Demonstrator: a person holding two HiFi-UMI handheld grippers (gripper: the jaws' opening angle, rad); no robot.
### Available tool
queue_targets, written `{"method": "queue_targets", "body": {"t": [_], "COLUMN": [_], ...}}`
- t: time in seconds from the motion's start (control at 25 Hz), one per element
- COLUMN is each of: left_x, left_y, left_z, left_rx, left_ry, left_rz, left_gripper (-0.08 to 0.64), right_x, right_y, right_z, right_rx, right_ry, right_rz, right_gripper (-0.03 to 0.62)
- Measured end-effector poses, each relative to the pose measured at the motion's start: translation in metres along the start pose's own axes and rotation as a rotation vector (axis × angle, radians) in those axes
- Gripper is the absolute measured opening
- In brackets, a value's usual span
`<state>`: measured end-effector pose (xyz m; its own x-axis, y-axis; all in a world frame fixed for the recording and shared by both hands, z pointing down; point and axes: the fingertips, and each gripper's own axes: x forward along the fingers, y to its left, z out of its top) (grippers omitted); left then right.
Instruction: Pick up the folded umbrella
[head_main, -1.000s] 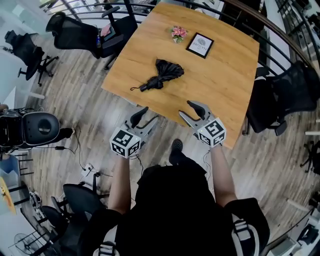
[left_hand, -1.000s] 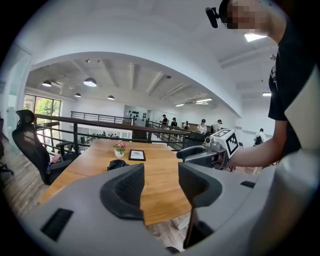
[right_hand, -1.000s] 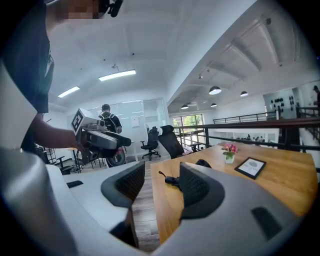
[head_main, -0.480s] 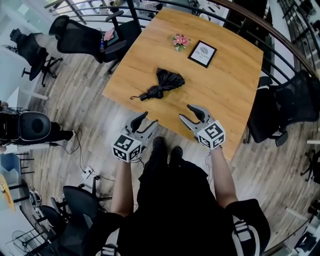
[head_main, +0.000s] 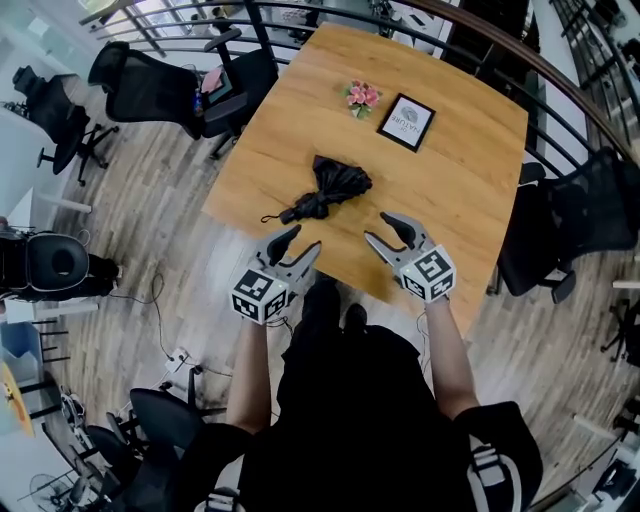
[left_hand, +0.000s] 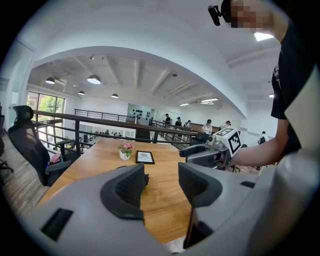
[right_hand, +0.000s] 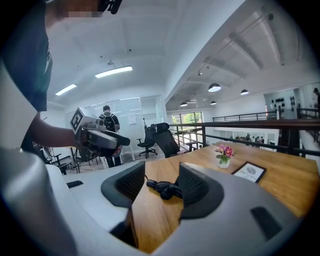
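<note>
Left tongs (head_main: 302, 240) and right tongs (head_main: 378, 227) gape before umbrella (head_main: 335, 186)

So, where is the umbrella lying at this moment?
In the head view the umbrella lies on the table, toward its near left edge, just beyond the left gripper and nearer to the person than the flowers.

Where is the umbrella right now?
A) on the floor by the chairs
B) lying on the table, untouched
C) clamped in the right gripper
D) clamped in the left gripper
B: the umbrella lies on the table, while the left gripper and right gripper are open and empty at the near edge, short of it.
</note>
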<state>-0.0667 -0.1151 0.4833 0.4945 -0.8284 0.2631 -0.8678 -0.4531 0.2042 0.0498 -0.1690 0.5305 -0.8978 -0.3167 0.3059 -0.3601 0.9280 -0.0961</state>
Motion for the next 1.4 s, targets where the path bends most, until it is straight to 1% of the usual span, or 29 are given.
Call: {"method": "queue_targets", "body": {"t": [0.24, 0.36, 0.44, 0.56, 0.68, 0.84, 1.12, 1.28, 1.4], "left_x": [0.021, 0.027, 0.031, 0.041, 0.054, 0.071, 0.095, 0.104, 0.111], "left_y": [0.033, 0.053, 0.064, 0.075, 0.079, 0.085, 0.087, 0.090, 0.098], "left_z": [0.006, 0.008, 0.006, -0.001, -0.010, -0.015, -0.030, -0.034, -0.044], "left_rx": [-0.014, -0.025, -0.034, -0.049, -0.047, -0.043, -0.019, -0.033, -0.021], "left_ry": [0.008, 0.012, 0.021, 0.043, 0.082, 0.112, 0.176, 0.180, 0.208], "left_rz": [-0.023, -0.028, -0.036, -0.053, -0.083, -0.129, -0.201, -0.228, -0.234], "left_gripper": [0.227, 0.227, 0.227, 0.227, 0.227, 0.227, 0.227, 0.227, 0.227], "right_x": [0.029, 0.043, 0.052, 0.063, 0.068, 0.073, 0.083, 0.088, 0.090], "right_y": [-0.023, -0.035, -0.039, -0.044, -0.049, -0.057, -0.063, -0.065, -0.069], "right_z": [0.003, 0.013, 0.018, 0.014, 0.005, -0.006, -0.008, -0.013, -0.024], "right_rx": [0.003, 0.000, 0.004, 0.012, 0.028, 0.063, 0.094, 0.104, 0.121], "right_ry": [0.030, 0.034, 0.037, 0.050, 0.071, 0.090, 0.085, 0.087, 0.098], "right_rz": [-0.022, -0.038, -0.045, -0.050, -0.061, -0.088, -0.122, -0.133, -0.147], "right_gripper": [0.215, 0.218, 0.218, 0.218, 0.218, 0.218, 0.218, 0.218, 0.218]}}
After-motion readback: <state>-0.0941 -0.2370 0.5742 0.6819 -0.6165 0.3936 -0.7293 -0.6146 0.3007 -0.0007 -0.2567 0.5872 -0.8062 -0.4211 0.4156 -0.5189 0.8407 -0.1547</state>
